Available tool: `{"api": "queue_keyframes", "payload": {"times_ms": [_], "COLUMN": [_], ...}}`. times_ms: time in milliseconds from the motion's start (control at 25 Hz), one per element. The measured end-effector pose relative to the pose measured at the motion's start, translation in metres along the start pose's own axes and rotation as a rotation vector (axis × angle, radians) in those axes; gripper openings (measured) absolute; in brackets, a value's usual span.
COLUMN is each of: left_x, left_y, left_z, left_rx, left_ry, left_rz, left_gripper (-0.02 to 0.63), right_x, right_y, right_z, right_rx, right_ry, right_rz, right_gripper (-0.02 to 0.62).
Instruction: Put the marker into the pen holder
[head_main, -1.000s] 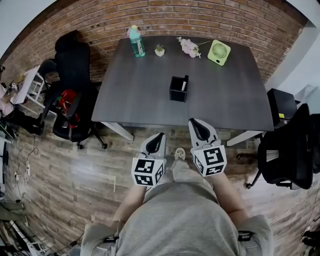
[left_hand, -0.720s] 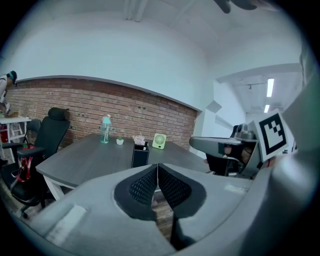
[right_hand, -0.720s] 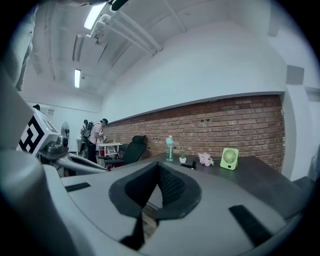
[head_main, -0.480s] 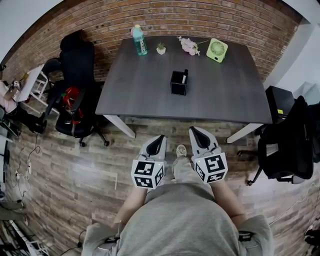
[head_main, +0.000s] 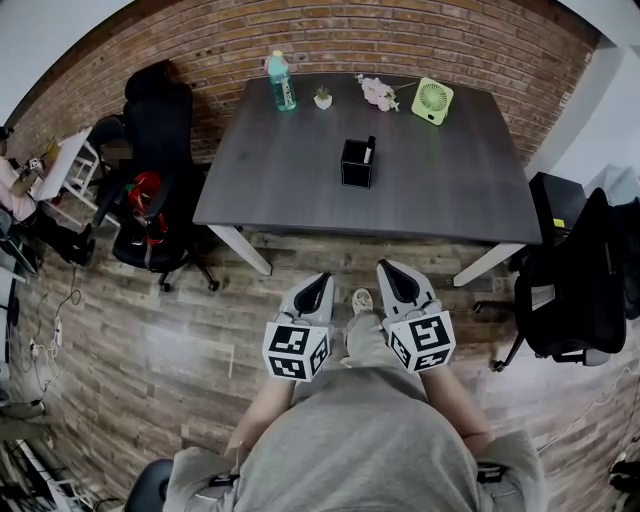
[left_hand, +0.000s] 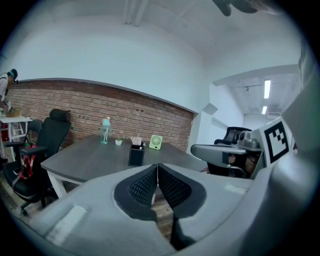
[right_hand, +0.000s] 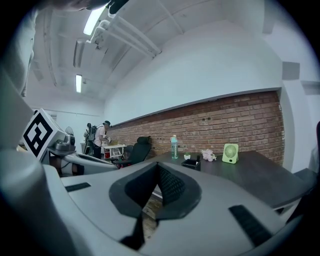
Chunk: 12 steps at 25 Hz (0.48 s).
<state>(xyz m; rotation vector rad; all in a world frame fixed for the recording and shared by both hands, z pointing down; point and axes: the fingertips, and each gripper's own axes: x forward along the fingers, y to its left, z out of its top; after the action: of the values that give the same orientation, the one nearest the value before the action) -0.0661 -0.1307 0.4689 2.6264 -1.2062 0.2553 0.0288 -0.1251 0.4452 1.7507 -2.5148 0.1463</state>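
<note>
The marker (head_main: 369, 151) stood in the black holder (head_main: 354, 168) at mid-table (head_main: 270, 180). Its long axis was near upright and its top end rose above the rim at the holder's right side. The holder hid its lower part. It looked dark with a pale band, too small for finer detail. The left gripper (head_main: 318, 279) and right gripper (head_main: 387, 268) were short of the table, jaws together and empty.

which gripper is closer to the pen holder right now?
Right, narrowly. The right gripper is short of the table, just right of the pen holder; the left gripper is also short of the table, slightly further back and to the holder's left.
</note>
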Motion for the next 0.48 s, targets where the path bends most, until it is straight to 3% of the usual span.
{"api": "queue_keyframes", "payload": {"times_ms": [480], "left_x": [-0.0037], "left_y": [-0.0014], "left_z": [-0.0026], "left_rx": [-0.013], "left_ry": [0.000], "left_rz": [-0.001], "left_gripper": [0.018], "right_x": [-0.0005], "right_y": [0.0040], "right_z": [-0.0021], "right_rx": [0.006], "right_ry": [0.007], "right_rz": [0.005], "right_gripper": [0.002]}}
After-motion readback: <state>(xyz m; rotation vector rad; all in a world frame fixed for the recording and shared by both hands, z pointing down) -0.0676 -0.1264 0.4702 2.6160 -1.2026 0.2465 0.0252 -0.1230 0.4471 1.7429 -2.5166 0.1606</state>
